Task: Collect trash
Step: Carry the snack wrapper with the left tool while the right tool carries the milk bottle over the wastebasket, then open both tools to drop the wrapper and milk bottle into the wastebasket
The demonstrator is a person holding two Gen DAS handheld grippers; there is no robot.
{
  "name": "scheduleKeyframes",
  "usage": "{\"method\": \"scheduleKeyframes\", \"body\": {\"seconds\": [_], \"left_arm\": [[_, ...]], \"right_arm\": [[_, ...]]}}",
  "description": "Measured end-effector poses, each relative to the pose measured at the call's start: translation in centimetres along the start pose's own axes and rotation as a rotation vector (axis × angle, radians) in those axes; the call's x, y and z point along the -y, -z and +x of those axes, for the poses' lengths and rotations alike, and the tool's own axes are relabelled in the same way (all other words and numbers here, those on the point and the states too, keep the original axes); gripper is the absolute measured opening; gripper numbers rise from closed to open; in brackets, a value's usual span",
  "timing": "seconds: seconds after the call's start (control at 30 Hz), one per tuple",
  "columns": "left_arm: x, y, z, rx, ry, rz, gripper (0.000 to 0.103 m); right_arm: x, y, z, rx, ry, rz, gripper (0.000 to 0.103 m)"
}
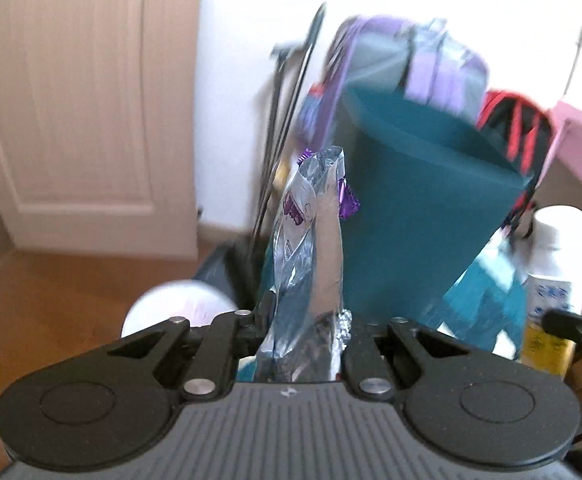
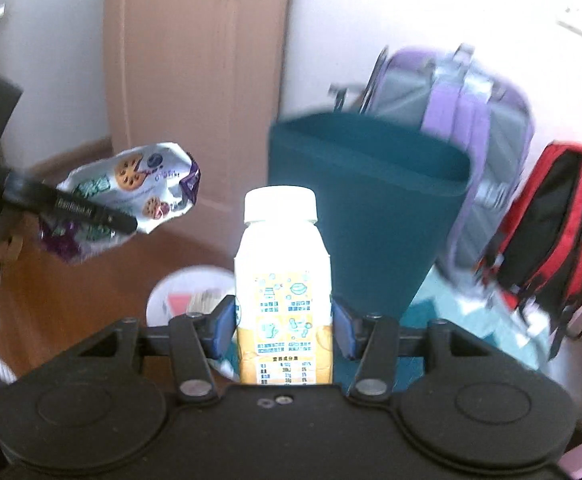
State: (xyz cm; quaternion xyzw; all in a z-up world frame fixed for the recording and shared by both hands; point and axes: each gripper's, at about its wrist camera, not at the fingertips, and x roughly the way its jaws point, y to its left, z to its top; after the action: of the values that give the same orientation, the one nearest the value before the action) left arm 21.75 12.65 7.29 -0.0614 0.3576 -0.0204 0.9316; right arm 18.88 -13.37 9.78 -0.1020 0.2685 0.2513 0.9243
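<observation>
Two pieces of trash are in hand, one per gripper, and neither has gone into the bin yet. On the left, the left gripper (image 1: 303, 332) has its fingers closed on a crumpled foil snack wrapper (image 1: 311, 248), which stands up between them; the right wrist view shows the same wrapper (image 2: 131, 196) held in the air above the wooden floor (image 2: 91, 288), to the left of the bin. Further right, the right gripper (image 2: 283, 320) clamps a white drink bottle (image 2: 283, 280) upright by its lower half, cap on. Just behind the bottle stands the teal bin (image 2: 367, 200), its mouth open and facing both grippers; whether anything lies inside cannot be told. Both pickups look finished, so what seems left is carrying each item over the rim and releasing it. A round white lid-like object (image 2: 187, 296) lies on the floor near the bin and may be further trash. A purple suitcase (image 2: 471, 108) and a red backpack (image 2: 551, 224) stand behind.
</observation>
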Motion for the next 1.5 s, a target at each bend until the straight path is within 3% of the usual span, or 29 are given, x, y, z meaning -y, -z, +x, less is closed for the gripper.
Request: {"method": "scheduleKeyframes", "body": {"seconds": [0.23, 0.47, 0.73, 1.1, 1.3, 1.5], "left_arm": [[5.7, -6.9, -4.0, 0.125, 0.022, 0.046, 0.012], [10.1, -12.7, -3.4, 0.173, 0.043, 0.084, 0.012], [12.2, -15.2, 2.6, 0.086, 0.033, 0.125, 0.012], [12.7, -15.3, 13.0, -0.118, 0.032, 0.160, 0.012], [13.1, -15.0, 16.3, -0.201, 0.023, 0.188, 0.012], [13.1, -14.6, 18.0, -0.234, 0.020, 0.192, 0.013]], "right_arm": [[3.9, -6.3, -1.9, 0.105, 0.041, 0.081, 0.050], [7.1, -10.6, -0.3, 0.140, 0.115, 0.120, 0.050], [9.0, -12.2, 4.3, 0.106, 0.123, 0.130, 0.050], [10.6, -10.8, 11.9, -0.055, 0.110, 0.122, 0.050], [11.5, -10.0, 14.5, -0.137, 0.110, 0.104, 0.051], [10.9, -9.7, 15.6, -0.172, 0.132, 0.029, 0.051]]}}
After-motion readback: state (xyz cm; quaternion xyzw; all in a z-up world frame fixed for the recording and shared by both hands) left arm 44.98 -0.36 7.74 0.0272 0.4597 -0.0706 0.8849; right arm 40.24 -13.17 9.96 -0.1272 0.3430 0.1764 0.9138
